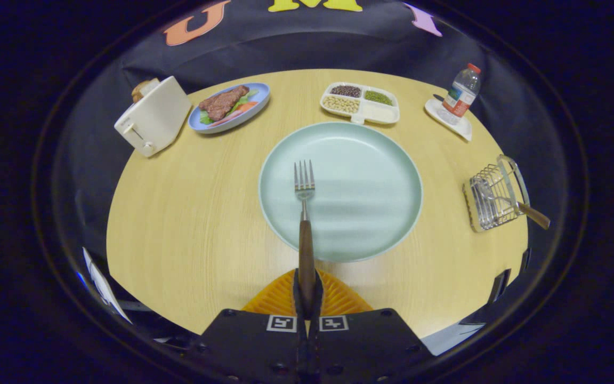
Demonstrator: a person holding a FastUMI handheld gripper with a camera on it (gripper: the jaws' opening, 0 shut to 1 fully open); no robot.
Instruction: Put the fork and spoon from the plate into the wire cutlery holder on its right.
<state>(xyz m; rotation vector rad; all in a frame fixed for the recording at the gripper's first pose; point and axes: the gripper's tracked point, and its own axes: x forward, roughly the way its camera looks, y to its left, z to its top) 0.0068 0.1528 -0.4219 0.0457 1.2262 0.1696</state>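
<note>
We hold the fork (305, 213) tight in our tool (307, 298), both fingers squeezing its brown handle. It points out over the green plate (371, 213). The spoon (515, 204) already sits in the wire holder (491, 200), right of the plate. Only the fork is left.

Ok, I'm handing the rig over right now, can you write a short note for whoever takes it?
Gripper: shut on the fork, gripping its wooden handle, tines pointing ahead over the plate.
Spoon: already in the wire cutlery holder, to the right of the plate, handle sticking out toward the table edge.
Done: spoon stowed, fork picked up.
Left: carry the fork right to the holder, drop it in beside the spoon, release.
</note>
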